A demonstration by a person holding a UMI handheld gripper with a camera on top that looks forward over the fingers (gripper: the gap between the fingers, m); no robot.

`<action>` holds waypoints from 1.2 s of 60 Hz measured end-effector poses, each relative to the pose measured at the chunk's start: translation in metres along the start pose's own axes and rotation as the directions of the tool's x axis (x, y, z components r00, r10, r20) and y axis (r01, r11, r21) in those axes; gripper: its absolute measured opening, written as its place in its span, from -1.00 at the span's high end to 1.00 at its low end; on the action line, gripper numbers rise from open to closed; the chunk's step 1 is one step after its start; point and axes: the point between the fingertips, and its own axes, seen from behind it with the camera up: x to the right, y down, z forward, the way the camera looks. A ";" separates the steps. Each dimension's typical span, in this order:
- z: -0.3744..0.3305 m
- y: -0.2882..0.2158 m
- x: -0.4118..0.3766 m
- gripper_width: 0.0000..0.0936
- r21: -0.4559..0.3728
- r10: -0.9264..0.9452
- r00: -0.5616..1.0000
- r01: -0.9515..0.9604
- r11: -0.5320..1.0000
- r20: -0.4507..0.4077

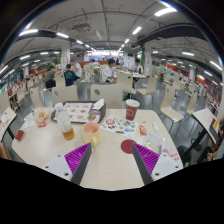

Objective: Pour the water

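The claw [112, 160] is held wide open and empty above the worktop [105, 168], the red cup [132, 108] is seen beyond its right finger, judged light, crushable, best gripped mid-wall, water source not identified.

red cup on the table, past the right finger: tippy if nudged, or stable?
The red cup stands upright and looks taller than wide, so a push near its rim would probably tip it. Whether it holds liquid cannot be seen; if empty, likely light and easily slid. The gripper is open, short of it on the table.
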 end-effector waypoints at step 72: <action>0.229 -0.024 -0.242 -0.60 0.186 0.056 0.998 -0.052 0.981 -0.013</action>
